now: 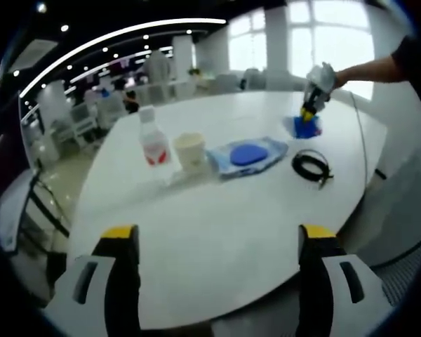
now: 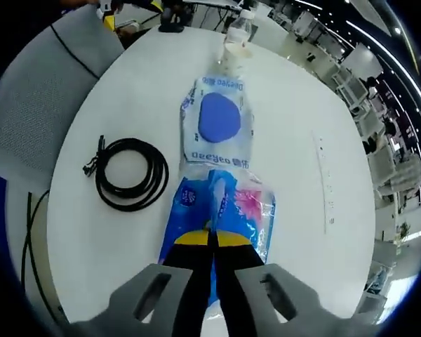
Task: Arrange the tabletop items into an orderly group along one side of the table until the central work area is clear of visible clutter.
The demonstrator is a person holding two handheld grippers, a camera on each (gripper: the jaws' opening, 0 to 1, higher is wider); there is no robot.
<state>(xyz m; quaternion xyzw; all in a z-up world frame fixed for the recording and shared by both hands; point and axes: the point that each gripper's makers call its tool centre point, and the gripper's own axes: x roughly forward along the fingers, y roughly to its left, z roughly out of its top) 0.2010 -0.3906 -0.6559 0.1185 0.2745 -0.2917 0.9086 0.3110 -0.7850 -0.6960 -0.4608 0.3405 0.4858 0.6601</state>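
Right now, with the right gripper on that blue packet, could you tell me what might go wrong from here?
The right gripper is shut on one edge of the soft blue packet, so it may sag or slip when lifted. The packet touches the wipes pack; dragging it could shove that pack toward the paper cup and the water bottle, which might tip. The coiled black cable lies close by and could snag.

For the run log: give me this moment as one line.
left tongs: open, empty | right tongs: shut on blue tissue pack | wipes pack, coiled cable, cup, bottle: on table
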